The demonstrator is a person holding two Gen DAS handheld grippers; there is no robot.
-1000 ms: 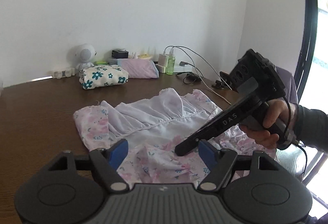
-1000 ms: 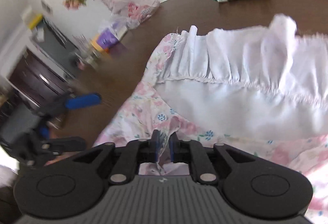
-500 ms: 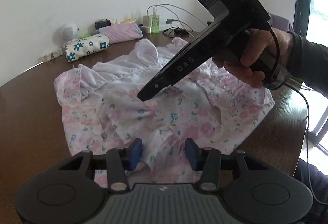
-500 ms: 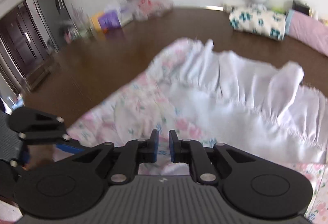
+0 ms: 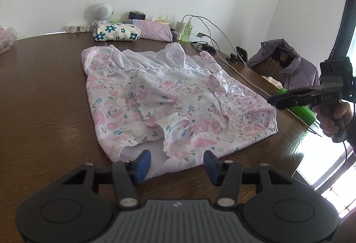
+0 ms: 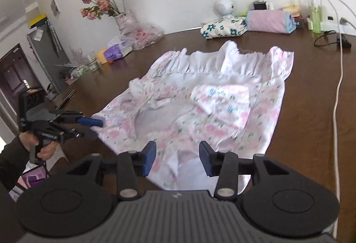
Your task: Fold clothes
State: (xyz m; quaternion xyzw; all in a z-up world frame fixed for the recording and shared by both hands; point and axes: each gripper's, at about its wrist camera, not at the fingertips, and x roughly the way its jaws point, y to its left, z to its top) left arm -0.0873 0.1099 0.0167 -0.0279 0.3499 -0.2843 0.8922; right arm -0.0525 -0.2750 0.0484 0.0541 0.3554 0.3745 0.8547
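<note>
The dress [image 5: 169, 107] lies mid-frame, rumpled and barely folded, with left gripper [image 5: 176, 164] closing and right gripper [image 6: 176, 158] opening, both empty.

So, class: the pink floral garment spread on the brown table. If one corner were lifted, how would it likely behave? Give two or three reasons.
The pink floral garment would probably hang floppy: it lies in soft wrinkles and folds. It looks light, since its white lining stands up in thin ruffles. On the smooth table it may slide when pushed rather than keep its shape.
</note>
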